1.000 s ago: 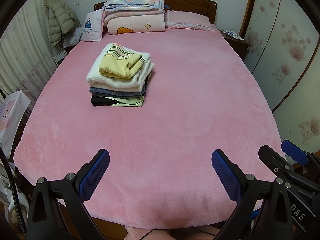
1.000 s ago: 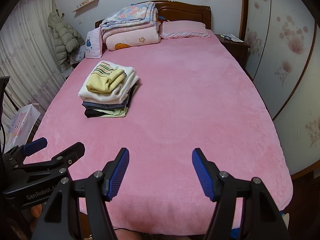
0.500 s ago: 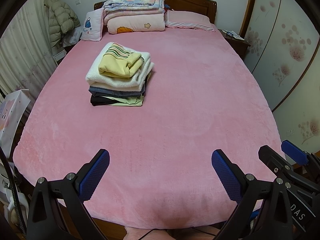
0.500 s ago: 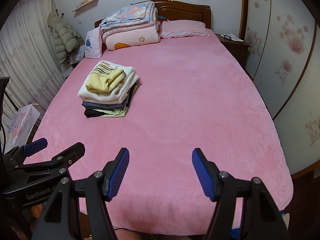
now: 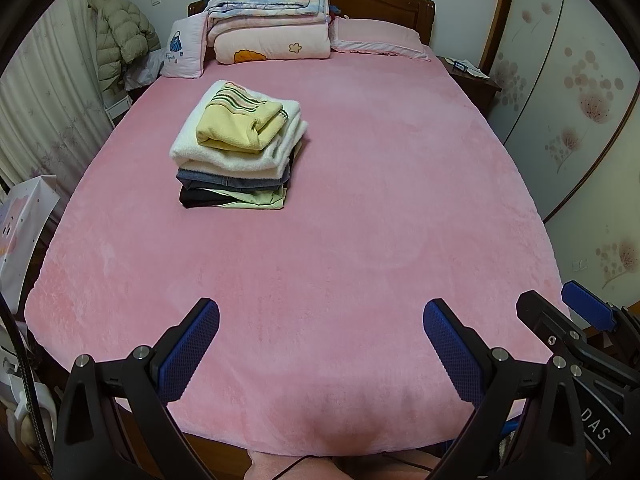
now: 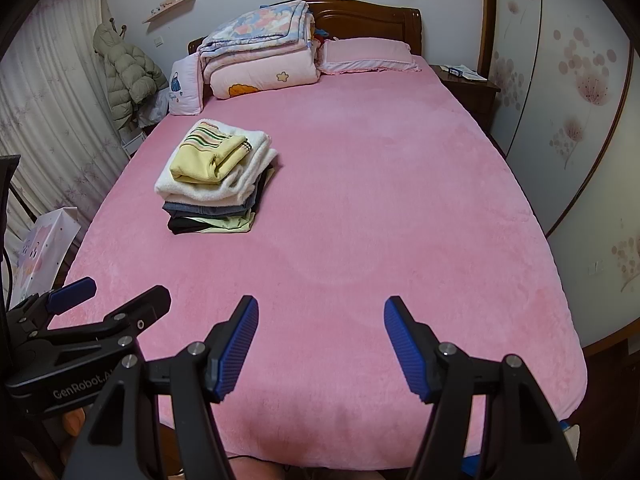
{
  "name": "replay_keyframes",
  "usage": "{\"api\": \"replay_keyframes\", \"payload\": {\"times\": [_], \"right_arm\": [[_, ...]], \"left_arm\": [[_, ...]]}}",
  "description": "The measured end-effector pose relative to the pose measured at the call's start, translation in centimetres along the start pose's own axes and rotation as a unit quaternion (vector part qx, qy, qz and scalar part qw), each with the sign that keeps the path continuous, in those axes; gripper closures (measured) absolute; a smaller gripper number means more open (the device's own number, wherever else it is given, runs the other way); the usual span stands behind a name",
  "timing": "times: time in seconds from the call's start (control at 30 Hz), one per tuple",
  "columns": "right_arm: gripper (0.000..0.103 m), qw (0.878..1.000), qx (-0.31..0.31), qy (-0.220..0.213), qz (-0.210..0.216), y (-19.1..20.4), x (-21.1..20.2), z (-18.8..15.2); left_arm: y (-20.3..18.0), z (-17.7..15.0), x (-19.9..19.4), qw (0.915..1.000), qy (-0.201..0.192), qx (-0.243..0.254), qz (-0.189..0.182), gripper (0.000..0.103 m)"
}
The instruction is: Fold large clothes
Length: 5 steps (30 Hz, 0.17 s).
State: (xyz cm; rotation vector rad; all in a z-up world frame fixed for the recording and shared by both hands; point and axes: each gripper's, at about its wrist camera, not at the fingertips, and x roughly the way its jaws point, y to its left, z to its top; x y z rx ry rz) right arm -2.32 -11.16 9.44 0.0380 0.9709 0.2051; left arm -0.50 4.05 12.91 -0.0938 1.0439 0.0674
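A stack of folded clothes (image 5: pixel 240 156) lies on the left half of the pink bed (image 5: pixel 360 220), with a yellow striped garment on top, then a white fleece, grey and dark pieces. It also shows in the right wrist view (image 6: pixel 214 184). My left gripper (image 5: pixel 320 344) is open and empty above the foot of the bed. My right gripper (image 6: pixel 318 344) is open and empty beside it, also above the foot of the bed (image 6: pixel 360 220). Both are far from the stack.
Folded quilts (image 5: pixel 272 24) and a pink pillow (image 5: pixel 376 40) lie by the wooden headboard. A nightstand (image 5: pixel 472 80) stands right of the bed, wardrobe doors (image 5: pixel 580 120) beyond. A puffy coat (image 5: pixel 120 40), curtains and a paper bag (image 5: pixel 20 232) are left.
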Motion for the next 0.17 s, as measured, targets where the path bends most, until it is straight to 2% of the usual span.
{"api": "replay_keyframes", "payload": {"times": [0.17], "right_arm": [[0.037, 1.0, 0.0, 0.001, 0.0, 0.03, -0.03, 0.04]], "left_arm": [[-0.01, -0.13, 0.07, 1.0, 0.003, -0.001, -0.001, 0.002]]}}
